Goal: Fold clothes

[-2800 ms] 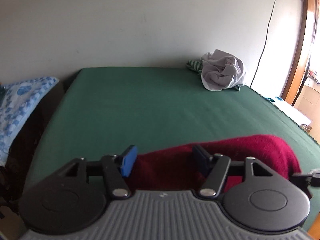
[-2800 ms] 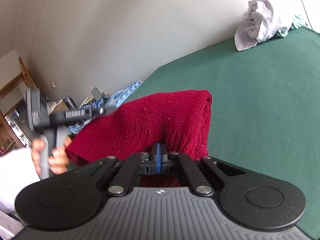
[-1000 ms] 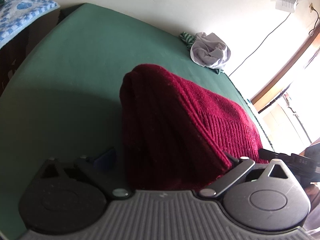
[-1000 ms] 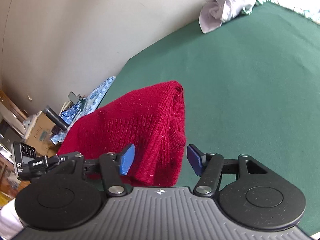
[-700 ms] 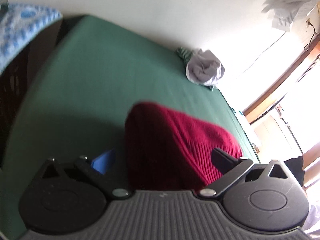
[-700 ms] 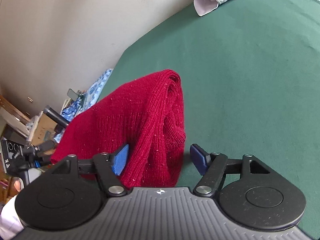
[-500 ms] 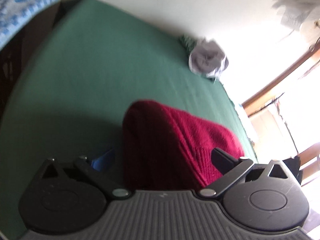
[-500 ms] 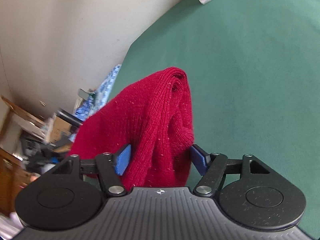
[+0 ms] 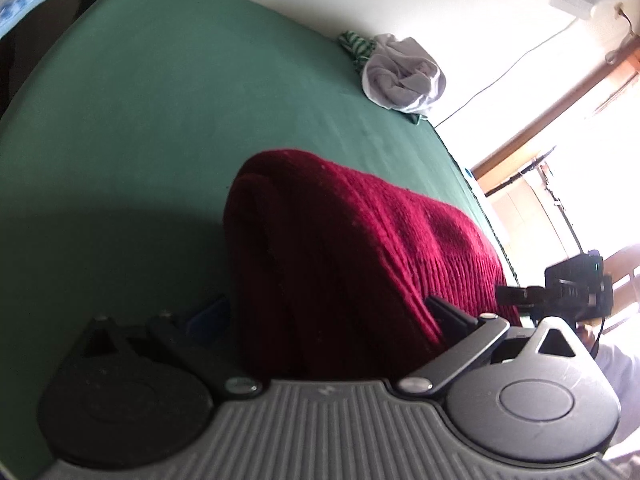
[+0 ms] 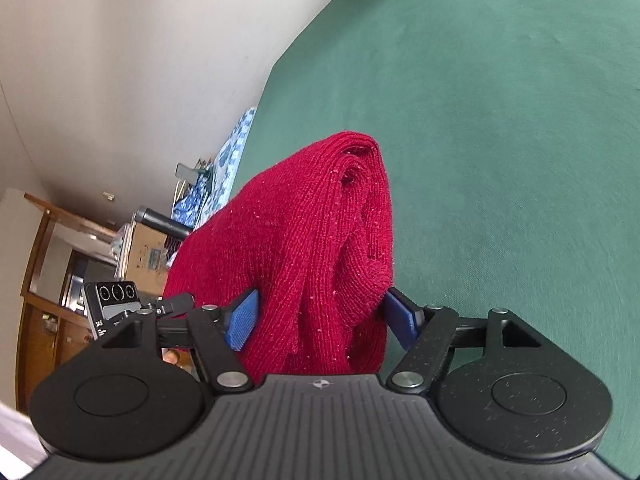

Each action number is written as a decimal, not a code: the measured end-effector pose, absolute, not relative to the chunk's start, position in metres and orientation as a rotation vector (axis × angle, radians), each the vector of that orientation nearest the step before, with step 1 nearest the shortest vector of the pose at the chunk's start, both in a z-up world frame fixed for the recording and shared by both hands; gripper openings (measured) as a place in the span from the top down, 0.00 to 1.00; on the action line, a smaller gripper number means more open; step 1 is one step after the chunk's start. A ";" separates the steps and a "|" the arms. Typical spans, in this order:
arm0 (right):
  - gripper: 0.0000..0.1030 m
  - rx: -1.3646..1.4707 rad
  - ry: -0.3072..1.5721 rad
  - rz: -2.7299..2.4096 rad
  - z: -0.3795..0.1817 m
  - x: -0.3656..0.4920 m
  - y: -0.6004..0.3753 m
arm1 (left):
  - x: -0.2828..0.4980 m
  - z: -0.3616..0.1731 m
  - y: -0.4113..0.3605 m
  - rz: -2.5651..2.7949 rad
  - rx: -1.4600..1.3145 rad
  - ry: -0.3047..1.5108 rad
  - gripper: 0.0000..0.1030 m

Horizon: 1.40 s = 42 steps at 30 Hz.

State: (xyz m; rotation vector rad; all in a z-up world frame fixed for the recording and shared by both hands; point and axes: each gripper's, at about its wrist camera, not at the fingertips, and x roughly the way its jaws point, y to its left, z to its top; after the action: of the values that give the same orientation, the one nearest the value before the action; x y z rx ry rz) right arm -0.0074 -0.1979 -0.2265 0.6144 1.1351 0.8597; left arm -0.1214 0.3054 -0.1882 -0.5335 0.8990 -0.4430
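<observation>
Red knit sweater (image 10: 320, 248) lies folded on the green bed (image 10: 500, 120) between both grippers' parted jaws, the right's just widened.

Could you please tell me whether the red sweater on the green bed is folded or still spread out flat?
Folded. The red sweater forms a thick bundle on the green bed, with several stacked knit layers showing along its edge.

Little can be read. In the right wrist view, a black camera device (image 10: 114, 300) at lower left, mounted on the other gripper, carries white letters that look like "JAS"; smaller print beside them is illegible. A cardboard box (image 10: 150, 258) behind it has a printed label too small to read.
</observation>
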 end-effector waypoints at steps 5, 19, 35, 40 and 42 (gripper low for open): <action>0.32 0.577 1.186 0.896 -0.222 0.001 -0.193 | -0.125 -0.189 0.302 -0.524 -0.500 0.910 0.03; 0.49 0.565 1.258 0.919 -0.222 -0.009 -0.181 | -0.125 -0.191 0.294 -0.576 -0.425 0.877 0.26; 0.57 0.603 1.173 0.919 -0.184 0.013 -0.177 | -0.121 -0.130 0.280 -0.394 -0.362 0.764 0.53; 0.57 0.583 1.069 1.024 -0.134 0.052 -0.157 | -0.095 -0.061 0.292 -0.347 -0.274 0.642 0.53; 0.57 0.565 1.020 1.049 -0.108 0.073 -0.140 | -0.077 -0.031 0.298 -0.337 -0.215 0.597 0.53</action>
State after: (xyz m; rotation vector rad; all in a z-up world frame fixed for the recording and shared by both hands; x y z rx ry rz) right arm 0.0735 -0.1401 -0.1075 0.5647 1.0200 1.0486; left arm -0.0774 0.2979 -0.0308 -0.2154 0.5973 -0.3367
